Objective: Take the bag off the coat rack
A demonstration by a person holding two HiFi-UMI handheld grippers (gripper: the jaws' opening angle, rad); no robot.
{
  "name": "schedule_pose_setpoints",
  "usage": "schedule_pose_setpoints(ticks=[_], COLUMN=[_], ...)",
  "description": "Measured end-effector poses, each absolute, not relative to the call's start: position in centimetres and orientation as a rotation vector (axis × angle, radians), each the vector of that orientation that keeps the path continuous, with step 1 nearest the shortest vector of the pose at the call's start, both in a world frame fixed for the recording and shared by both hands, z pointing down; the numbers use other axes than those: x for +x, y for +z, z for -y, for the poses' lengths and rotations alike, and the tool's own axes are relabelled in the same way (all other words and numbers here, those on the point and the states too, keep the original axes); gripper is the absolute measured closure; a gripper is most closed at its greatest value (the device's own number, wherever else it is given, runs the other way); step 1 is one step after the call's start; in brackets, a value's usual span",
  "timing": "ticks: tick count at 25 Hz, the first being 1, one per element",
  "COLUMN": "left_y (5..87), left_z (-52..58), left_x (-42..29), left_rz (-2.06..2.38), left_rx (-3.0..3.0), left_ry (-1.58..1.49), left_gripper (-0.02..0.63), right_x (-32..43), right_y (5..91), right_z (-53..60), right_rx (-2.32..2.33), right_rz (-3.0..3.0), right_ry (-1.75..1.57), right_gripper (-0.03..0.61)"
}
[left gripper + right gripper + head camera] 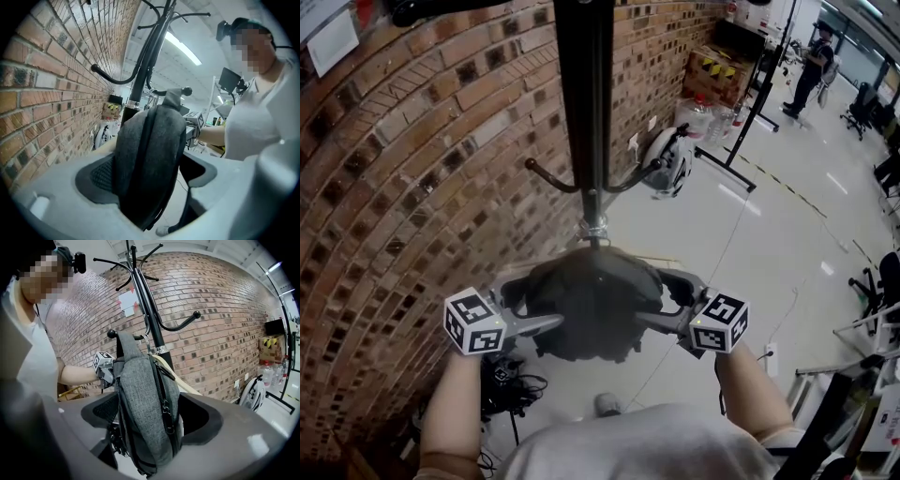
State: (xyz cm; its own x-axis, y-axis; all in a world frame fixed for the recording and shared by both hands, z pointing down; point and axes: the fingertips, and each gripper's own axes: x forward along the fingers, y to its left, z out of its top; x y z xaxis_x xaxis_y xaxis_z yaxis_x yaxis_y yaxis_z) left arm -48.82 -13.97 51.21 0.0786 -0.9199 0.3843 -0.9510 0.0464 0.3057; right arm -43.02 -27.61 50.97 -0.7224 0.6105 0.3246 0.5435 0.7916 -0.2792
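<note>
A dark grey backpack (595, 305) hangs by its top loop from a lower hook (123, 336) of the black coat rack (586, 103). My left gripper (534, 302) is at the bag's left side and my right gripper (661, 302) at its right side. In the left gripper view the bag (150, 159) stands between wide jaws, leaning on the left pad (101, 176) with a gap on the other side. In the right gripper view the bag (147, 413) fills the middle of the jaws, and the left pad (105, 411) is apart from it. Both grippers are open.
A brick wall (403, 187) runs close behind the rack on the left. A white bag (667, 161) lies on the floor beyond it, by a black stand base (727, 164) and boxes (717, 70). Black cables (511, 384) lie below my left arm. A person (814, 61) stands far off.
</note>
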Motion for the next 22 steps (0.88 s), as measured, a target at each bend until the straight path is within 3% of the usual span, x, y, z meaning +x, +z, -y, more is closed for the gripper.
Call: schedule_pose_setpoints(ticks=[3, 7, 10, 22], left_y=[51.2, 51.1, 51.2, 48.5], left_z=[13.9, 13.8, 13.7, 13.2], left_x=[-48.9, -48.8, -48.9, -47.6], left_rz=[1.853, 1.888, 1.917, 1.95], left_rx=[1.859, 1.819, 1.778, 1.726], left_ry=[0.075, 0.032, -0.031, -0.039], left_gripper=[0.241, 0.323, 0.37, 0.419], right_x=[-43.1, -43.0, -43.2, -41.7], right_y=[51.2, 51.3, 51.4, 48.1], right_z=[27.6, 27.7, 27.6, 26.8], right_rx=[-0.846, -0.774, -0.709, -0.642], right_rz=[2.576, 2.598, 2.612, 2.647], right_ry=[0.24, 0.218, 0.215, 0.205], right_gripper=[0.205, 0.337, 0.395, 0.433])
